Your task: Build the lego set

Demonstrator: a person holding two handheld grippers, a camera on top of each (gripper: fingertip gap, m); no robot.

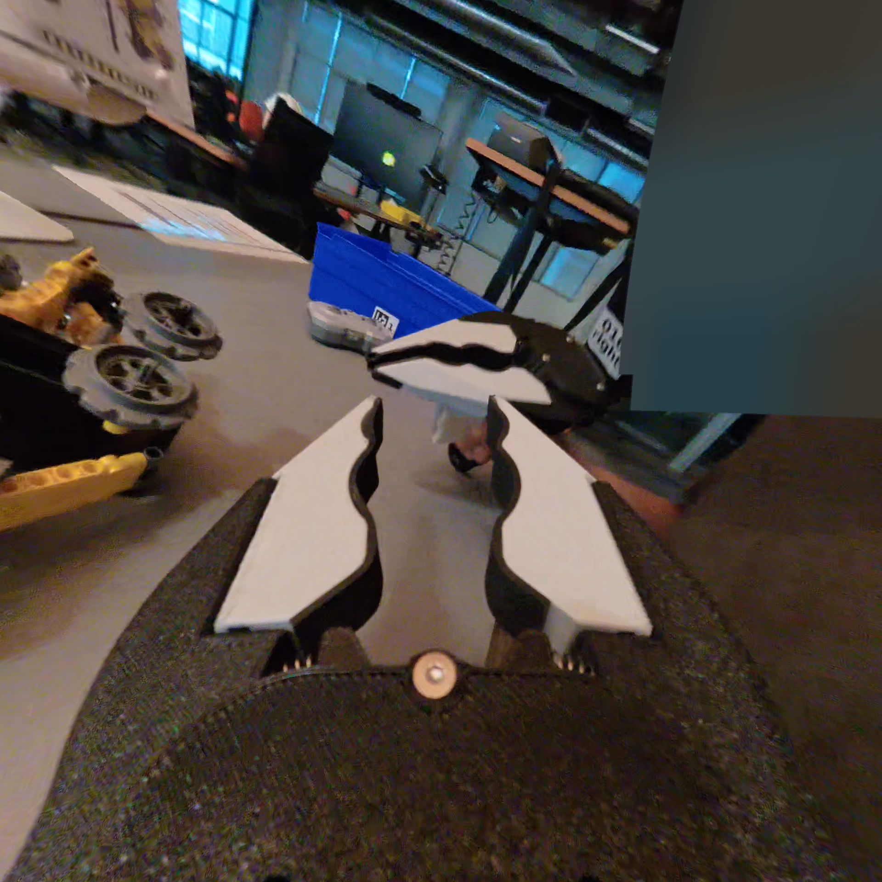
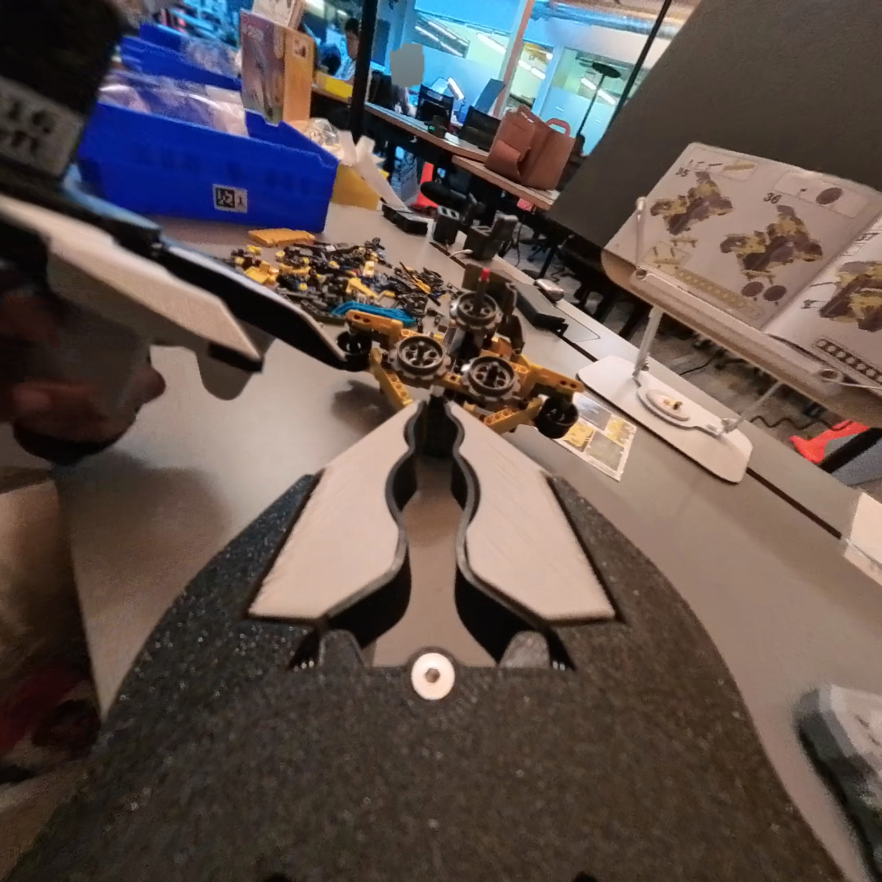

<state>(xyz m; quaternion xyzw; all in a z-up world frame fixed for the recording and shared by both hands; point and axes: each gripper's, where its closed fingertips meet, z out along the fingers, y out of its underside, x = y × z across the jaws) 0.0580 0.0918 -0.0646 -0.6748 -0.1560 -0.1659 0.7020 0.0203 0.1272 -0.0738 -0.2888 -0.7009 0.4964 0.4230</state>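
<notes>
A partly built yellow and black model with grey toothed wheels [image 2: 458,367] stands on the grey table [image 2: 267,429]; it also shows at the left edge of the left wrist view [image 1: 129,377]. My right gripper [image 2: 433,417] is shut on a small black piece [image 2: 432,434] and holds it just in front of the model. In the left wrist view the right gripper [image 1: 382,367] comes in from the right, its fingers nearly together. My left gripper [image 1: 434,405] is open and empty above the table, to the right of the model. In the right wrist view its fingers [image 2: 200,324] reach toward the model's left side.
A pile of loose yellow, black and blue pieces [image 2: 334,281] lies behind the model. Blue bins [image 2: 205,176] stand at the back left; one shows ahead [image 1: 382,281] with a grey object [image 1: 343,329] by it. An open instruction booklet [image 2: 744,248] rests on a stand at the right. A printed sheet [image 2: 596,439] lies by it. My hands' fingertips stand some 5 cm from each other.
</notes>
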